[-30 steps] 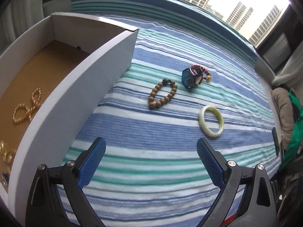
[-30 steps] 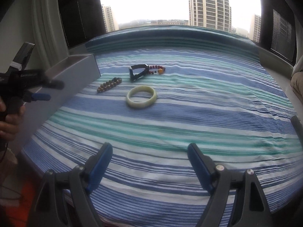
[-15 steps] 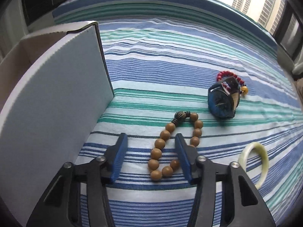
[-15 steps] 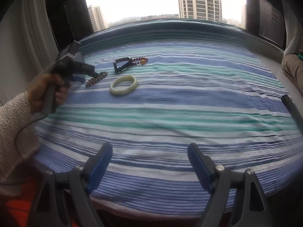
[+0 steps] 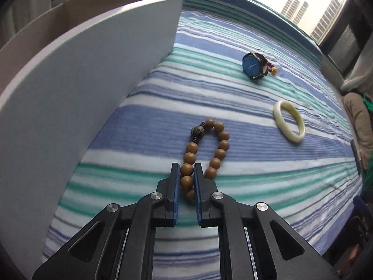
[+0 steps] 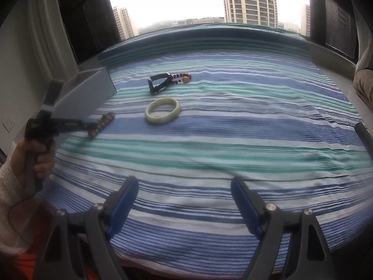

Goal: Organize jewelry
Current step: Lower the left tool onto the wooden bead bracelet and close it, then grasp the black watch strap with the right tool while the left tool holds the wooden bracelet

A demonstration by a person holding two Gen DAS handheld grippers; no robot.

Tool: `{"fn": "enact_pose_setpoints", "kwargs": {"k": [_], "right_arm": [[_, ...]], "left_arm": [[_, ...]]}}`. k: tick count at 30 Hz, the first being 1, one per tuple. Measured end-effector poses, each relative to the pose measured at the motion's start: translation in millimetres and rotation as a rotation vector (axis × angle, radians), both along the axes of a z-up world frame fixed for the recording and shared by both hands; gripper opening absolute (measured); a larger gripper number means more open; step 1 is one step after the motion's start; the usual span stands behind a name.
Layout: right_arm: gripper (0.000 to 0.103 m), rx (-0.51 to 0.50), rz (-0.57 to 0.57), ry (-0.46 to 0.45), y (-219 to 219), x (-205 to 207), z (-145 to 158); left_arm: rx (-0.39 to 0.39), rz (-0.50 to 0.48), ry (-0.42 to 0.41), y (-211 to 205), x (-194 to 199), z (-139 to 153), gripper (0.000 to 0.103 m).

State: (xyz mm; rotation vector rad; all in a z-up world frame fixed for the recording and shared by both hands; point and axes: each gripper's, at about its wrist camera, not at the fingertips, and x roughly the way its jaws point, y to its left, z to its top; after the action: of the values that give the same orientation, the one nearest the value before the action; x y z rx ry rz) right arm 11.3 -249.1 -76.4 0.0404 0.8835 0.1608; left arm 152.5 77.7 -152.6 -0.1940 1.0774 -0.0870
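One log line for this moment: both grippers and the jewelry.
left gripper: shut on wooden bead bracelet | right gripper: open, idle | jade bangle, watch: on bedspread

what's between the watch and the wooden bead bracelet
Only bare striped bedspread lies between the watch and the wooden bead bracelet, clearest in the left wrist view.

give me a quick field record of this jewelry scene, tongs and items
left tongs: shut on wooden bead bracelet, near side of the loop
right tongs: open, empty, above the striped bedspread
white box: left of the bracelet
jade bangle: flat on the bedspread, untouched
blue-faced watch: farther back
red bead bracelet: right behind the watch
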Motion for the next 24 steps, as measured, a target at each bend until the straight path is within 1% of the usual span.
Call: {"fn": "enact_pose_setpoints", "kwargs": {"k": [1,3,5,6,7,8,10,11,12,13,15,17,18,19,22,24], "right_arm": [[0.083,0.007,0.012,0.006,2.7,2.1,-0.3],[0.083,0.023,0.049,0.021,9.7,9.2,2.1],[0.083,0.038,0.088,0.035,17.6,22.5,9.9],[0.083,0.045,0.1,0.045,21.1,33.3,16.7],[0.083,0.052,0.109,0.055,24.2,45.5,24.4],[0.083,0.073,0.126,0.063,27.3,59.5,32.5],[0.083,0.123,0.185,0.075,36.4,91.8,45.8],[0.083,0.131,0.206,0.069,41.3,110.1,51.2],[0.083,0.124,0.221,0.064,47.2,128.7,54.2],[0.083,0.113,0.233,0.069,52.0,147.7,54.5],[0.082,0.105,0.242,0.105,63.4,190.8,49.2],[0.064,0.096,0.264,0.151,78.1,229.2,38.4],[0.046,0.07,0.27,0.164,88.7,246.0,32.2],[0.042,0.043,0.272,0.179,97.5,260.5,25.5],[0.042,-0.047,0.291,0.193,126.2,291.7,5.6],[0.042,-0.095,0.316,0.225,141.4,304.6,-10.2]], "left_arm": [[-0.006,0.018,-0.014,3.6,-7.8,-0.1,0.01],[0.02,0.041,-0.023,6.0,-15.7,-0.7,0.011],[0.025,0.044,-0.034,5.4,-14.9,-1.6,0.015],[0.026,0.039,-0.041,5.6,-14.5,-1.9,0.02],[0.032,0.032,-0.05,3.2,-13.0,-1.7,0.028],[0.044,0.028,-0.059,0.7,-11.5,-1.2,0.031],[0.08,0.028,-0.069,-2.4,-10.7,0.9,0.044],[0.086,0.028,-0.069,-4.4,-11.4,1.1,0.048],[0.08,0.03,-0.068,-4.3,-13.7,1.8,0.053],[0.066,0.033,-0.067,-3.6,-16.6,2.2,0.056],[0.043,0.033,-0.064,-2.2,-23.4,3.0,0.058],[0.038,0.035,-0.064,-0.7,-29.1,4.4,0.058],[0.035,0.039,-0.061,1.0,-32.6,5.0,0.058],[0.027,0.043,-0.059,2.8,-35.7,5.0,0.058],[0.003,0.052,-0.052,7.1,-43.6,6.2,0.059],[-0.001,0.055,-0.05,9.7,-48.8,7.4,0.059]]}}
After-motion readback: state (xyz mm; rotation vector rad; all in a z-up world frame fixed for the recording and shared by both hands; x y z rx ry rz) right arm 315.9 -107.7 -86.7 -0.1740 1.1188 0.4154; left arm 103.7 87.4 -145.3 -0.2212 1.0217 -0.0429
